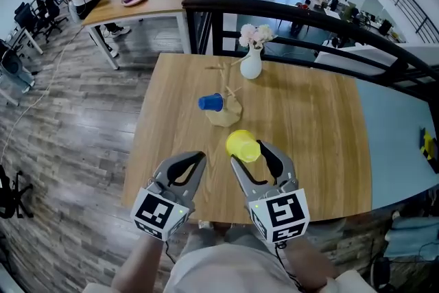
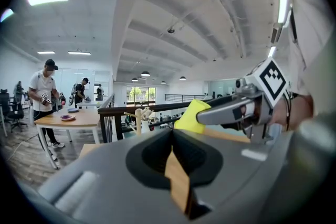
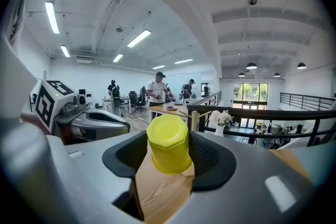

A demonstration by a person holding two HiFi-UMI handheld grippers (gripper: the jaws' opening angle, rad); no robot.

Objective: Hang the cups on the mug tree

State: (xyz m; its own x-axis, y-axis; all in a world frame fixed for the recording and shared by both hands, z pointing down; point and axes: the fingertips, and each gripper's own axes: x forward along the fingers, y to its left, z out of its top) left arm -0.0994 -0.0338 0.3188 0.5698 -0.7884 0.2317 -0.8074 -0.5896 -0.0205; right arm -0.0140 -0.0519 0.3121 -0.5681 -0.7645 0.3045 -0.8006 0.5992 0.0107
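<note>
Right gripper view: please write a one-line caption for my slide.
Right tongs grip a yellow cup above the wooden table, mug tree ahead.

The table (image 1: 309,147) is seen steeply from above by the head view. Each gripper view is aimed nearly level along its own jaws, from close behind. The yellow cup (image 1: 243,145) and vase (image 1: 251,64) are shared by all three.

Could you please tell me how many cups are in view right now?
2. The yellow cup is held in the right gripper; the blue cup lies on its side on the table beside the mug tree. No others are visible.
</note>
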